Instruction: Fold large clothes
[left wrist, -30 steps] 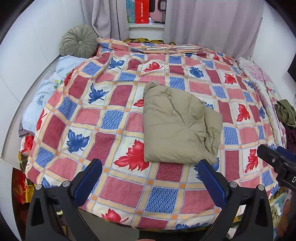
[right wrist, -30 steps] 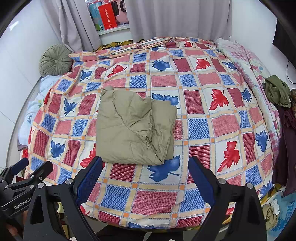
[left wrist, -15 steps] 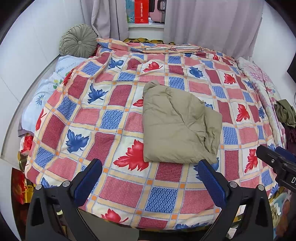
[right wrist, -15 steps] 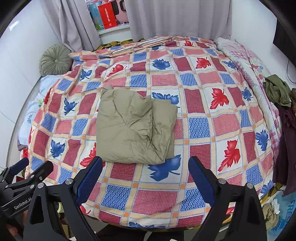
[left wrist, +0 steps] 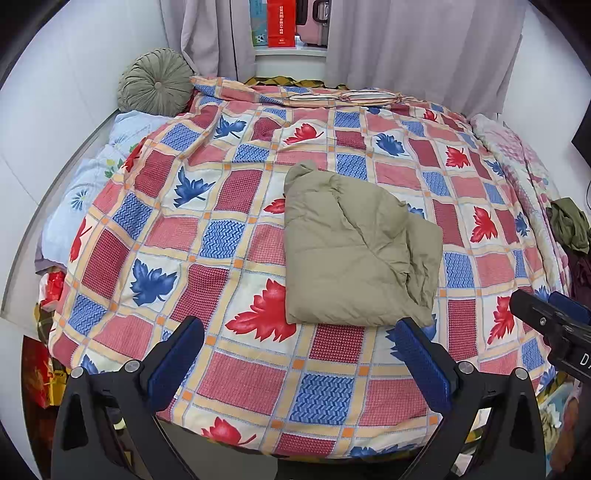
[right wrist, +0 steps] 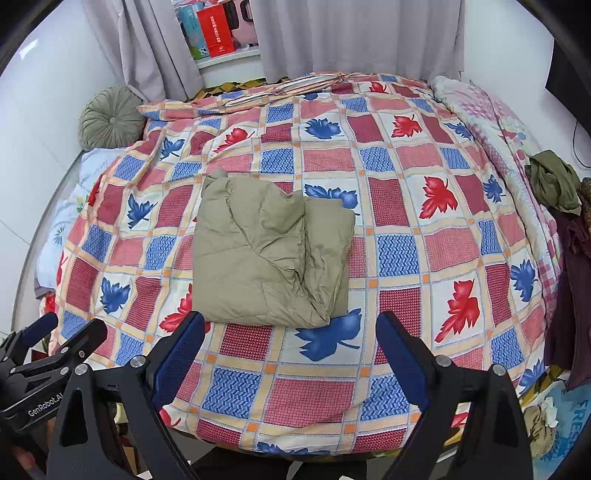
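Note:
A khaki padded garment [left wrist: 354, 251] lies folded into a rough rectangle on the bed's checkered leaf-print cover [left wrist: 229, 236]; it also shows in the right wrist view [right wrist: 269, 254]. My left gripper [left wrist: 299, 354] is open and empty, held above the bed's near edge, short of the garment. My right gripper [right wrist: 290, 354] is open and empty, also at the near edge, just short of the garment's front hem. The right gripper shows at the right edge of the left wrist view [left wrist: 554, 325], and the left gripper shows at the lower left of the right wrist view [right wrist: 48, 350].
A round green cushion [left wrist: 155, 81] sits at the bed's far left corner. A pale floral quilt [left wrist: 92, 184] lies along the left side. Dark clothes [right wrist: 554, 181] are piled at the right edge. Curtains [left wrist: 417, 48] and a shelf with boxes [left wrist: 282, 22] stand behind the bed.

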Demonstrator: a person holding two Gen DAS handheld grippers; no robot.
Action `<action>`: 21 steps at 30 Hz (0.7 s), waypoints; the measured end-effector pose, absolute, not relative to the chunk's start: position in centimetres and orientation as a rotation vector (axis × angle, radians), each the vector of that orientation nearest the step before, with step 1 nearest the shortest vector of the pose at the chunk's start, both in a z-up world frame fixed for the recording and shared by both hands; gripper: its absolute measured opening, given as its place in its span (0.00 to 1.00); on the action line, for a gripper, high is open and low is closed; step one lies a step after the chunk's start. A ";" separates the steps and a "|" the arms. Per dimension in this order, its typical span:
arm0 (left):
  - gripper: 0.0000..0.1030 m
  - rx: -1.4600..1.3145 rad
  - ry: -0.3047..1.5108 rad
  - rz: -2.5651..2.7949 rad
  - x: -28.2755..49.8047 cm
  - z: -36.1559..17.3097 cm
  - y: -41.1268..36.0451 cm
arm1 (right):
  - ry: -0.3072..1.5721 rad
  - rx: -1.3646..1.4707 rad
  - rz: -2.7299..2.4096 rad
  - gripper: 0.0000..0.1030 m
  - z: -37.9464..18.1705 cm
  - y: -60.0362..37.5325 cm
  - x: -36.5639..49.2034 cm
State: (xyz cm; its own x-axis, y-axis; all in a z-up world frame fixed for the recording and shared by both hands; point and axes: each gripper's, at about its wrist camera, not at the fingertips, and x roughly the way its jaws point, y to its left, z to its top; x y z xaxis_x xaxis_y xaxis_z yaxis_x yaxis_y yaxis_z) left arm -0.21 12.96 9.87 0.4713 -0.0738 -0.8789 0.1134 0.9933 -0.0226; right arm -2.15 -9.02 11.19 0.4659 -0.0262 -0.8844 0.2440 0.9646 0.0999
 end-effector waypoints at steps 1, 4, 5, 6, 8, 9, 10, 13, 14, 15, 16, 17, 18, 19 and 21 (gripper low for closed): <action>1.00 0.041 1.074 -0.116 -0.2 9.9 13.0 | 1.076 0.224 -0.168 0.92 11.2 -9.0 -2.2; 1.00 0.042 1.074 -0.116 -0.3 10.0 12.9 | 1.076 0.224 -0.168 0.92 11.2 -9.0 -2.1; 1.00 0.040 1.074 -0.116 -0.3 10.0 12.9 | 1.076 0.224 -0.167 0.92 11.2 -9.1 -2.2; 1.00 0.040 1.075 -0.115 -0.3 9.9 12.9 | 1.076 0.223 -0.167 0.92 11.2 -9.0 -2.1; 1.00 0.040 1.075 -0.115 -0.3 10.0 12.9 | 1.076 0.224 -0.166 0.92 11.2 -9.1 -2.1; 1.00 0.040 1.075 -0.115 -0.3 10.0 12.9 | 1.076 0.223 -0.166 0.92 11.2 -9.1 -2.1; 1.00 0.040 1.075 -0.115 -0.3 10.0 12.9 | 1.077 0.224 -0.167 0.92 11.2 -9.0 -2.1; 1.00 0.039 1.075 -0.114 -0.3 10.0 12.9 | 1.077 0.224 -0.167 0.92 11.3 -9.0 -2.1; 1.00 0.038 1.075 -0.117 -0.2 9.9 13.0 | 1.077 0.224 -0.168 0.92 11.3 -9.0 -2.1; 1.00 0.037 1.075 -0.118 -0.2 10.0 13.0 | 1.077 0.225 -0.169 0.92 11.2 -9.0 -2.1; 1.00 0.034 1.074 -0.121 -0.2 10.0 13.0 | 1.078 0.225 -0.168 0.92 11.3 -9.0 -2.1; 1.00 0.033 1.074 -0.125 -0.2 10.0 13.0 | 1.077 0.225 -0.168 0.92 11.2 -9.0 -2.2; 1.00 0.031 1.073 -0.130 -0.3 10.1 12.9 | 1.078 0.225 -0.169 0.92 11.2 -9.0 -2.1; 1.00 0.033 1.070 -0.134 -0.5 10.2 12.8 | 1.078 0.225 -0.169 0.92 11.2 -9.0 -2.1; 1.00 0.037 1.067 -0.137 -0.7 10.3 12.5 | 1.078 0.226 -0.168 0.92 11.2 -9.0 -2.1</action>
